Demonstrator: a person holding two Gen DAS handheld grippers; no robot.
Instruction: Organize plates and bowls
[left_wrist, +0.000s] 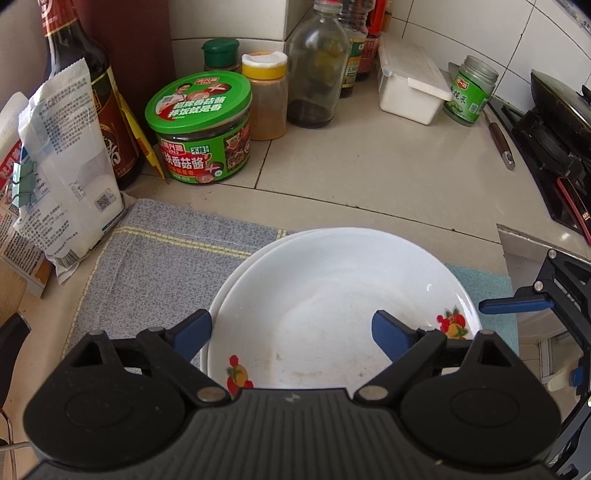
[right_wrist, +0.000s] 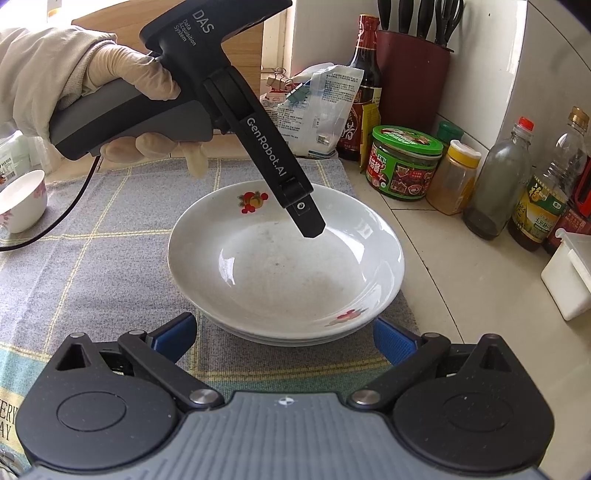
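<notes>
Stack of white plates (right_wrist: 284, 258) sits on the grey checked cloth (right_wrist: 92, 266), near the cloth's right edge, w/ bare desk (left_wrist: 369, 162) beyond it. Top plate (left_wrist: 343, 306) is shifted slightly off the one under it, whose rim shows at the left. Left claw (left_wrist: 291, 332) hangs over the top plate, blue fingers (left_wrist: 192, 328) wide apart, gripping nothing. Right claw (right_wrist: 284, 341) is just short of the stack's near rim, also spread apart and empty. Small floral cup (right_wrist: 22, 199) stands well apart at the cloth's left side. Green-lidded jar (left_wrist: 203, 125) and bottles crowd the back wall; open desk lies between them and the stack.
</notes>
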